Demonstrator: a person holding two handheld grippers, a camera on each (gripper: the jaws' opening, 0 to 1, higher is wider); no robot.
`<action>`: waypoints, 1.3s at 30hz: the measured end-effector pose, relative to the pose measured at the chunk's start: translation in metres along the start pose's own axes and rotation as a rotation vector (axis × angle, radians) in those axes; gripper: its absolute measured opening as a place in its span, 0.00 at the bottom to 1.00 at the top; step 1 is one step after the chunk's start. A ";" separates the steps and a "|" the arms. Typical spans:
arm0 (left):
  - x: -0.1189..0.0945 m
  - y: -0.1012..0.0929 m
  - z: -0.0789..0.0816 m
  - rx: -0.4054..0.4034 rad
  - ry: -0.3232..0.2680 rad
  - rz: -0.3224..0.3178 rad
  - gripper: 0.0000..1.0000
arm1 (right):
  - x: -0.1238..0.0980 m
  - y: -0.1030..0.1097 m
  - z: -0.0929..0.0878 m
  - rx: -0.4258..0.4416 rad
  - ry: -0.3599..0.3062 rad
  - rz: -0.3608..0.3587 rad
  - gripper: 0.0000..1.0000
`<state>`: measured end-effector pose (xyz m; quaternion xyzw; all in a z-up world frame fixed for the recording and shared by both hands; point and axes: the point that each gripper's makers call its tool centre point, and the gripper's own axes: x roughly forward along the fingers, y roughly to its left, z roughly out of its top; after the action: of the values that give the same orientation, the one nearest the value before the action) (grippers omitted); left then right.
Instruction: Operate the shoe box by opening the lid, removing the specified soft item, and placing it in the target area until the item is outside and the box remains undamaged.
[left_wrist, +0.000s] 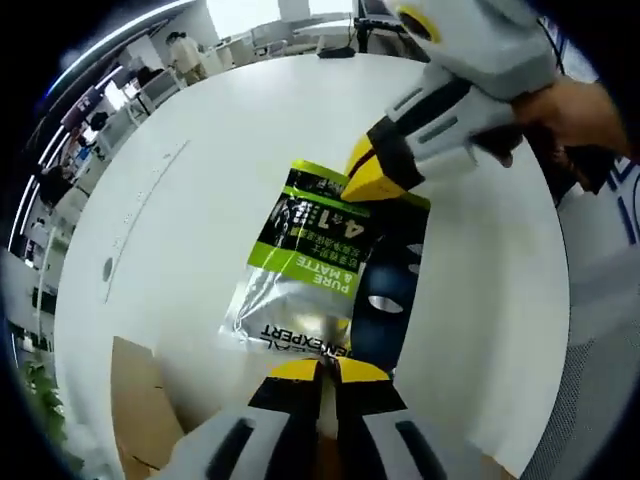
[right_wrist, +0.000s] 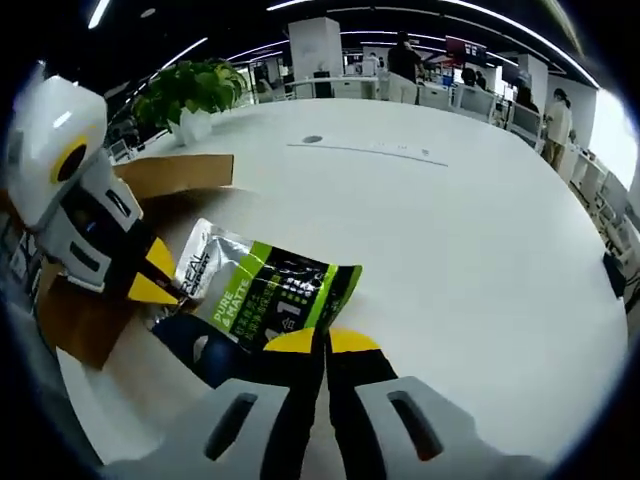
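A packet (left_wrist: 305, 265) lies flat on the table (left_wrist: 220, 170), partly overlapping a second pouch (left_wrist: 388, 300) beside it. The left gripper (left_wrist: 318, 370) meets one end of the packet and the right gripper (left_wrist: 365, 172) the opposite end. The cardboard box (right_wrist: 170, 175) stands on the table just behind the packet, with a potted plant (right_wrist: 190, 95) farther back at the table's edge.

green pouch (left_wrist: 315, 262), both grippers (left_wrist: 319, 368) pinching ends
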<state>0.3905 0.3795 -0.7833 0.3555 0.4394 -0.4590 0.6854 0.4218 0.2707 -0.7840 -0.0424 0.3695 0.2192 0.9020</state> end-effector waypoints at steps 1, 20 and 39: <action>0.000 0.000 0.000 0.001 0.000 0.000 0.04 | 0.001 0.000 0.000 0.002 0.001 0.000 0.02; -0.030 -0.001 0.005 0.087 -0.044 0.059 0.16 | 0.007 -0.004 0.000 -0.004 0.018 -0.022 0.03; -0.090 -0.001 0.017 -0.147 -0.289 0.072 0.25 | -0.010 -0.007 0.003 -0.015 0.010 -0.034 0.14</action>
<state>0.3770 0.3924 -0.6938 0.2499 0.3558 -0.4472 0.7817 0.4205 0.2615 -0.7760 -0.0565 0.3715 0.2064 0.9034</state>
